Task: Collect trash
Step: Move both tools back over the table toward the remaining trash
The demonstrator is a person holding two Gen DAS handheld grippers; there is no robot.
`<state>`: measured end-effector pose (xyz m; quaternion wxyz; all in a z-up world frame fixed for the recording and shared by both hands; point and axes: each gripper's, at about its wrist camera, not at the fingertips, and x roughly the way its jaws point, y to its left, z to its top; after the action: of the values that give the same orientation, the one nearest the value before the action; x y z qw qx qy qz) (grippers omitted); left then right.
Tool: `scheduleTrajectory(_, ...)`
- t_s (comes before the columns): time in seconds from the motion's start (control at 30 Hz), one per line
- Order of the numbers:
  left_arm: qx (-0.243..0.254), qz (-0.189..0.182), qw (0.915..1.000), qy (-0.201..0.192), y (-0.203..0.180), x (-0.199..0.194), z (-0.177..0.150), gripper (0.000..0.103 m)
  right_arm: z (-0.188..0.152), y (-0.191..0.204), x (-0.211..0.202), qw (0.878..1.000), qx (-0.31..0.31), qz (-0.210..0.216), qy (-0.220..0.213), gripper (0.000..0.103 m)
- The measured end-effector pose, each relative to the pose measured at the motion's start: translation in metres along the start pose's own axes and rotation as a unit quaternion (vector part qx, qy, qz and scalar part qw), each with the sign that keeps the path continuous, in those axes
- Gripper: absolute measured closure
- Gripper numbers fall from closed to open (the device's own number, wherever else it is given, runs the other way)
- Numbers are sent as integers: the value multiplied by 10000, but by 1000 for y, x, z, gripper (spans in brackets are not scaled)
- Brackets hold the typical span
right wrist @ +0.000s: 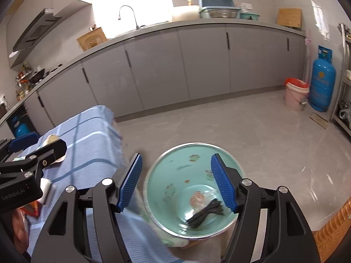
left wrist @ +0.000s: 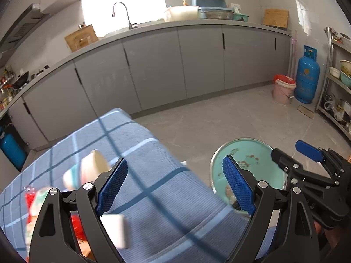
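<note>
A teal bin (right wrist: 175, 175) with a metal rim stands on the floor beside the table; it holds a clear wrapper with pinkish scraps (right wrist: 198, 198) and a black bundle (right wrist: 206, 214). My right gripper (right wrist: 177, 180) is open and empty above the bin's mouth. The bin also shows in the left wrist view (left wrist: 258, 153). My left gripper (left wrist: 175, 184) is open and empty over the blue checked tablecloth (left wrist: 153, 186). On the cloth near it lie a white block (left wrist: 116, 230), a pale cup (left wrist: 94, 164) and red packaging (left wrist: 29, 197), blurred.
Grey kitchen cabinets (left wrist: 197, 65) with a sink tap (left wrist: 122, 13) run along the back. A pink bucket with a red lid (left wrist: 284, 88) and a blue gas cylinder (left wrist: 307, 76) stand at the right. A metal shelf rack (left wrist: 337, 87) is far right.
</note>
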<state>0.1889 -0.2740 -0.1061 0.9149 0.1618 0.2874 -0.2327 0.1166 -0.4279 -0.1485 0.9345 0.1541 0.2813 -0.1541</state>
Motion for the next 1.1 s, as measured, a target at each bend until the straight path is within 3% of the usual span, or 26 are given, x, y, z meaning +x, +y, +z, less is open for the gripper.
scheduleTrajectory(0.27, -115, 363, 9991, -160, 45, -43, -17, 16, -6, 53, -16, 9988, -307, 386, 9, 31)
scheduleTrajectory(0.47, -239, 920, 9951, -269, 94, -82, -43, 16, -14, 99, -29, 9957, -595, 716, 21, 28)
scheduleTrajectory(0.77, -767, 1690, 9826, 87, 184, -116, -95, 16, -25, 168, -52, 9868, -1080, 1203, -56, 23)
scheduleTrajectory(0.93, -1054, 1619, 9809, 211, 204, -116, -107, 16, -34, 190, -53, 9846, -1274, 1199, -10, 19)
scheduleTrajectory(1.1, -1162, 1284, 9845, 266, 200, -94, -93, 16, -44, 195, -53, 9840, -1409, 1091, 7, 17)
